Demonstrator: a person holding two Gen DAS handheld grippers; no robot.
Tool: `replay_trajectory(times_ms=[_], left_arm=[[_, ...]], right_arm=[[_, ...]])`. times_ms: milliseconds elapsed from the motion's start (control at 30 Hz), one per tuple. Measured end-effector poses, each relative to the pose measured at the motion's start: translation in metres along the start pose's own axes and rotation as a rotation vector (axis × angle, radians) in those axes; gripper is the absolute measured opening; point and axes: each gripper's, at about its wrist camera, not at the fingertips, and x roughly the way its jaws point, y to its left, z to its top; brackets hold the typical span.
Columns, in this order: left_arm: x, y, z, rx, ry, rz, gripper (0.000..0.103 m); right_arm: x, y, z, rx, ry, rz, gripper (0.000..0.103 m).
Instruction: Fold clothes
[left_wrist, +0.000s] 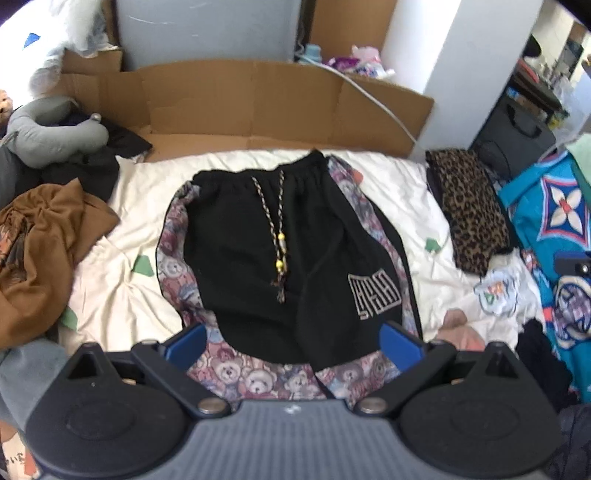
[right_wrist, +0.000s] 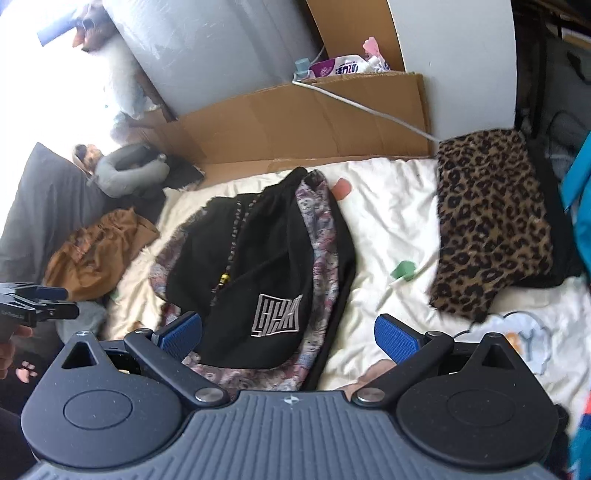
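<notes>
Blue ribbed pads lined both pairs of jaws, and both pairs stood wide apart with nothing between them. The left gripper hovered just over the near hem of the black shorts, and the right gripper hung beside the same hem, more to its right side. In the right view the left gripper also showed at the far left edge, with a part of a hand under it.

The shorts lay flat in the middle of the bed, waistband away from the cameras, with teddy-bear print panels along the sides and the hem, a braided drawstring running down the front, and a white logo on one leg. Probably they were spread so that each gripper could take one corner of the hem for the first fold; this is my judgement only.

The cream bedsheet under them was wrinkled. A leopard-print garment lay folded at the right, perhaps already finished, and a brown garment lay crumpled at the left, near a grey neck pillow. Flattened cardboard stood behind the bed against the wall, with a white cable across it.
</notes>
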Motion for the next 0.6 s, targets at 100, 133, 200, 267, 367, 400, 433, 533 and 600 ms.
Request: replay_trajectory(times_ms=[100,133,200,267,367,400,433,533,600], left_arm=[[-0.002,0.001,0.000,0.010,0.010,-0.003,0.101],[0.000,0.000,-0.001,0.017,0.018,-0.023,0.101],[0.009,-0.001,-0.004,0.011,0.029,-0.034,0.101],[0.021,-0.004,-0.009,0.005,0.042,-0.039,0.101],[0.041,-0.015,-0.021,0.003,0.060,-0.104,0.098],[0.048,-0.020,-0.024,0.008,0.070,-0.125,0.098],[0.056,-0.026,-0.027,0.020,0.085,-0.144,0.097],[0.080,-0.046,-0.035,0.057,0.124,-0.211,0.094],[0.096,-0.060,-0.039,0.078,0.140,-0.239,0.094]], right_arm=[[0.006,-0.008,-0.010,-0.008,-0.027,-0.003,0.100],[0.011,-0.010,-0.014,-0.005,-0.025,-0.001,0.099],[0.020,-0.015,-0.021,0.001,-0.020,0.004,0.086],[0.030,-0.020,-0.030,0.006,-0.015,0.009,0.081],[0.046,-0.027,-0.046,0.014,-0.002,0.016,0.073],[0.050,-0.030,-0.052,0.029,0.005,0.024,0.071],[0.054,-0.032,-0.057,0.039,0.012,0.028,0.071],[0.064,-0.036,-0.072,0.060,0.026,0.029,0.071],[0.071,-0.038,-0.081,0.073,0.037,0.027,0.071]])
